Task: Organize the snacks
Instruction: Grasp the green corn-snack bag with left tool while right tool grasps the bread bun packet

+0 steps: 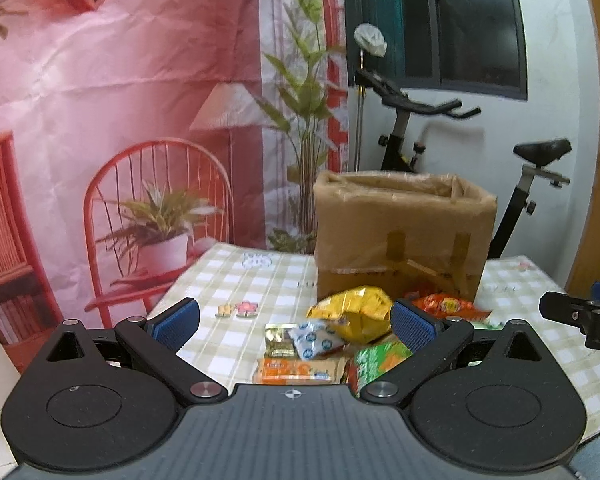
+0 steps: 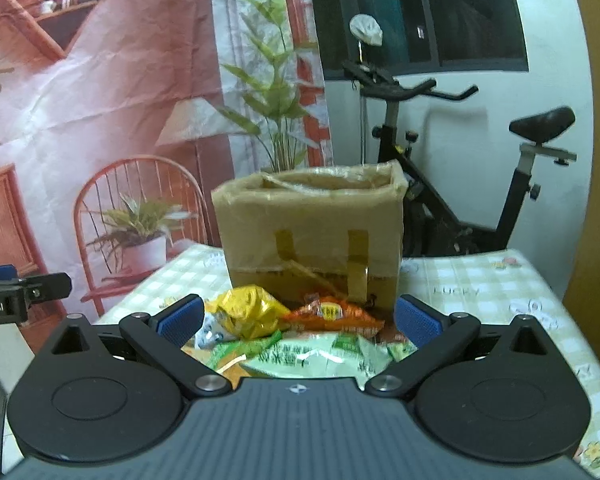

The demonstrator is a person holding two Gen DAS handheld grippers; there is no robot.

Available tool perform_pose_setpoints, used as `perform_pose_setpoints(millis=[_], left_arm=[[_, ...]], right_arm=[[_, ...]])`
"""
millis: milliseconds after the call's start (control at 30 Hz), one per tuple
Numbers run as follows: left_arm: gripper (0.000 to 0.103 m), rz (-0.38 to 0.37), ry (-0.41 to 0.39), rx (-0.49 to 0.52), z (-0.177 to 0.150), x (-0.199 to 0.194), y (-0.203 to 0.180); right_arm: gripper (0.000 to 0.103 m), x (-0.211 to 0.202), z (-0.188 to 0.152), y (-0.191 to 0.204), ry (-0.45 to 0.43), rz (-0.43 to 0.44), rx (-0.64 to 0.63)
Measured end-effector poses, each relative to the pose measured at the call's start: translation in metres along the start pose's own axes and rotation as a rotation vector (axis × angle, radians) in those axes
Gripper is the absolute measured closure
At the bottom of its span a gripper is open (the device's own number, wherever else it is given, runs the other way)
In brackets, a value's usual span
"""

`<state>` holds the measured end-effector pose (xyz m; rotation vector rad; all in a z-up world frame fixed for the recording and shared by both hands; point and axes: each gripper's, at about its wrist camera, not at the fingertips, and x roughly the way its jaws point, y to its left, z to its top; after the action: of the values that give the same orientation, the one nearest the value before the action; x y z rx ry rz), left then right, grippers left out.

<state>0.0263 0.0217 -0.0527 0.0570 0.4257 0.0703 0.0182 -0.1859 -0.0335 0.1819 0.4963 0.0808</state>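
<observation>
Left wrist view: your left gripper (image 1: 295,326) hangs low in the frame with its blue pads (image 1: 177,324) spread wide and nothing between them. Past the pads, at lower centre, the snacks sit in a loose heap on the checked desk (image 1: 236,280): an orange flat pack (image 1: 290,370), a white-and-blue sachet (image 1: 314,338), a crumpled yellow bag (image 1: 354,312), a green pack (image 1: 374,362) and a red-orange bag (image 1: 448,306). Behind the heap, right of centre, stands an open-topped cardboard box (image 1: 402,236). Your right gripper (image 1: 580,314) pokes in at the right edge.

Right wrist view: your left gripper (image 2: 24,292) shows at the left edge, and the right gripper (image 2: 299,320) is spread wide too, holding nothing. Between its pads (image 2: 416,322) lie the yellow bag (image 2: 248,310), the red-orange bag (image 2: 332,314) and a pale green pack (image 2: 304,358), all just in front of the box (image 2: 312,232) at centre frame.
</observation>
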Motion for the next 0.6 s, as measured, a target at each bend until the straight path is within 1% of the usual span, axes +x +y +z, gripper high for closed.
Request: perform_pose_setpoints(millis=[67, 167, 267, 333, 433, 500, 600], left_arm=[[0.001, -0.007, 0.014, 0.000, -0.005, 0.011, 0.002], [0.001, -0.024, 0.042, -0.010, -0.014, 0.029, 0.001], [0.002, -0.042, 0.072, 0.005, -0.024, 0.046, -0.003], [0.005, -0.044, 0.078, 0.027, -0.031, 0.053, -0.007], [0.006, -0.043, 0.083, 0.041, -0.036, 0.059, -0.007], [0.006, -0.042, 0.096, 0.023, -0.037, 0.064, -0.002], [0.006, -0.041, 0.113, -0.017, -0.038, 0.070, 0.006]], right_arm=[[0.000, 0.010, -0.008, 0.000, 0.019, -0.012, -0.015], [0.000, 0.023, -0.018, -0.002, 0.064, 0.000, -0.027], [0.000, 0.034, -0.030, -0.009, 0.102, 0.002, -0.014], [0.000, 0.041, -0.043, -0.013, 0.124, -0.004, 0.006], [0.001, 0.058, -0.063, -0.018, 0.195, -0.001, 0.042], [0.004, 0.069, -0.073, -0.016, 0.236, -0.001, 0.039], [0.004, 0.087, -0.084, -0.010, 0.278, 0.013, 0.017]])
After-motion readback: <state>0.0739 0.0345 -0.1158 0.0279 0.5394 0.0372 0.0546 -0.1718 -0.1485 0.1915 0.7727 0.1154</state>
